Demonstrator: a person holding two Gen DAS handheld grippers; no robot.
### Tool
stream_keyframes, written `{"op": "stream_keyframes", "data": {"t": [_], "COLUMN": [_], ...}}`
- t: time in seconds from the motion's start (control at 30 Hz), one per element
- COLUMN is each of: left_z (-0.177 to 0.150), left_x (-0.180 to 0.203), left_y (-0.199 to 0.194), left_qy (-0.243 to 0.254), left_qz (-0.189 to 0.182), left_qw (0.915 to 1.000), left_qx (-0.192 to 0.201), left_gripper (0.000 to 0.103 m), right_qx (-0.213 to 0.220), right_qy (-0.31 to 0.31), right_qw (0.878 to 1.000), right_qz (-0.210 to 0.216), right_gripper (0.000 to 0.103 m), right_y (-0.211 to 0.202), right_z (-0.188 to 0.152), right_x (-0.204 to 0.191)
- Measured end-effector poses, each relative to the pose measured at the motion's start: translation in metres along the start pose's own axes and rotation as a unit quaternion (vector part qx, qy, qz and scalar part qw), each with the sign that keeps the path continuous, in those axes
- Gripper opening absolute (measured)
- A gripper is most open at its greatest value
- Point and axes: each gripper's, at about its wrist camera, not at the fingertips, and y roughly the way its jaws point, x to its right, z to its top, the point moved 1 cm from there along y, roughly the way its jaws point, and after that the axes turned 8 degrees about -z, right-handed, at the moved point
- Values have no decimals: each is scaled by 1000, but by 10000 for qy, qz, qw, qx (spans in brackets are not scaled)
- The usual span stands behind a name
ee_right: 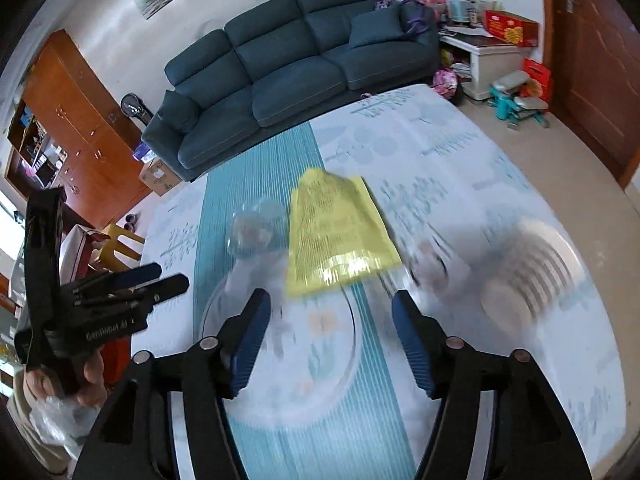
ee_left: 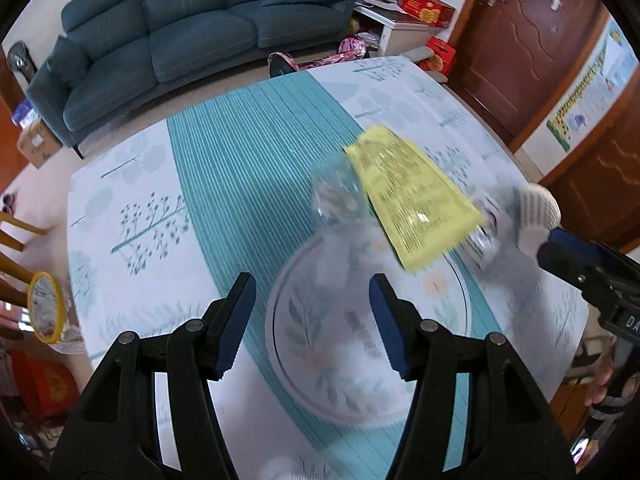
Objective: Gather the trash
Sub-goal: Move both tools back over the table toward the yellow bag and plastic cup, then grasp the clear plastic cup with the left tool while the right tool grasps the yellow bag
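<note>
Trash: a yellow packet (ee_right: 340, 236), a crumpled clear wrapper (ee_right: 256, 228) and a blurred white cup-like item (ee_right: 532, 272) all lie on the table (ee_right: 460, 152); none is collected.
Landmark: a clear glass plate (ee_right: 224, 308) on the teal stripe of the tablecloth, nearest both cameras.
Right claw (ee_right: 332, 336): jaws apart, nothing between them, hovering over the plate; in the left view it comes in from the right (ee_left: 560, 248), near the white item.
Left claw (ee_left: 312, 320): jaws apart and empty, above the plate; in the right view it sits to the plate's left (ee_right: 160, 276), held in a hand (ee_right: 90, 376).
Packet: just beyond the plate, its near edge over the rim.
Wrapper: beside the packet, at the plate's far left rim.
White item: right of the plate, on the cloth; too blurred to name surely.
Bag: some clear plastic (ee_right: 56, 416) shows under the hand, well left of the plate; whether it holds trash I cannot tell.
Progress: judged early or mid-way, since three pieces remain on the table.
Left to do: grip each piece and carry it off.
Far: a blue sofa (ee_right: 288, 68) beyond the table.
</note>
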Motion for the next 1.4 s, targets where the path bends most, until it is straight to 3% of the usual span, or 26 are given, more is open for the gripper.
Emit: {"op": "stream_keyframes", "data": {"t": [0.07,0.23,0.53,0.77,0.83,0.9,0.93,0.97,1.0,1.17,1.33,1.4], "left_z": [11,39,57,66,67,67,67,68,68,66,56,50], "left_x": [-8,-24,-23,-23,-23,-23,-22,-20,-18,-8,-3,-1], "left_y": [12,40,88,120,126,130,130,130,130,126,104,91], "left_qy": [-144,-423,-530,-733,-767,-788,-796,-802,-776,-575,-548,-539], "left_qz": [-120,-321,-705,-981,-1023,-1170,-1248,-1312,-1255,-995,-957,-986], "left_qw": [9998,9985,9958,9918,9910,9892,9882,9873,9882,9930,9938,9936], "left_qx": [-48,-124,-263,-374,-393,-385,-394,-405,-403,-291,-145,-82], "left_gripper": [56,56,56,56,55,48,42,38,38,35,31,22], "right_qx": [-40,-212,-524,-968,-989,-1048,-1127,-1246,-1353,-1141,-289,131], "right_qy": [-95,-220,-124,136,220,265,278,327,367,58,-161,-229], "right_qw": [9999,9995,9985,9951,9946,9938,9928,9909,9889,9921,9981,9987], "right_qz": [-15,-90,-136,119,226,250,295,393,483,515,521,437], "right_gripper": [83,83,83,81,74,63,43,30,23,14,11,11], "right_y": [20,76,154,196,201,205,208,210,213,203,152,124], "right_z": [22,62,86,100,105,110,111,111,110,98,81,72], "right_x": [-3,-9,-3,0,1,1,2,3,4,-6,-16,-18]}}
